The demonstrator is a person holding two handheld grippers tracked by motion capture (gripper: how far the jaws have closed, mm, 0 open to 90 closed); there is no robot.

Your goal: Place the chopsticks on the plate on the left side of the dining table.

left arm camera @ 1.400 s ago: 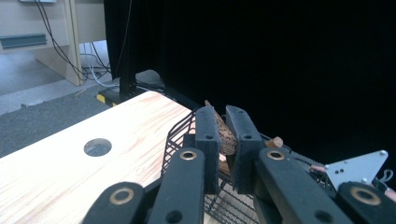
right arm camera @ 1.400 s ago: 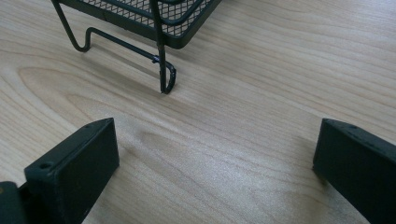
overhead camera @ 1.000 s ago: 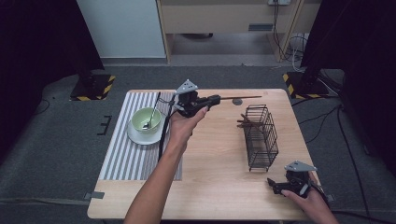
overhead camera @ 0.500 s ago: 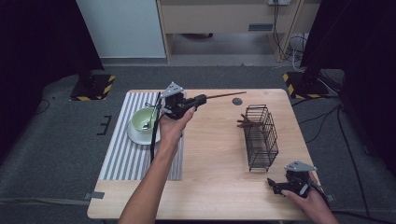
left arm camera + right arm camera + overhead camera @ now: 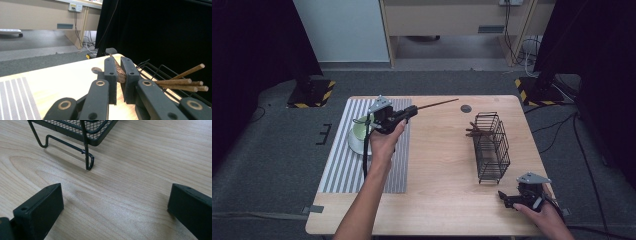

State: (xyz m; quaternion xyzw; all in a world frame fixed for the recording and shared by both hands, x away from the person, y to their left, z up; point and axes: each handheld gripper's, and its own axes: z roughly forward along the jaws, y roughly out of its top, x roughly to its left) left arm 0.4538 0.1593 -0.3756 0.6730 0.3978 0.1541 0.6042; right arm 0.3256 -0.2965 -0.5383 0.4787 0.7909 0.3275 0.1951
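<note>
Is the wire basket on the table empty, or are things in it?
Not empty. The wire basket holds several wooden sticks, whose ends poke out of it in the left gripper view.

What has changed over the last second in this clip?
The left gripper, shut on a long brown wooden stick, has carried it leftward from mid-table to above the grey striped mat, by the pale green bowl. The right gripper, jaws open, and the black wire basket stayed put.

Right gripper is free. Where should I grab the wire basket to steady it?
Probably the wire basket by the top rim at its near end, from the right gripper side: thin wire suits the open jaws, and the sticks jut out at the far end.
</note>
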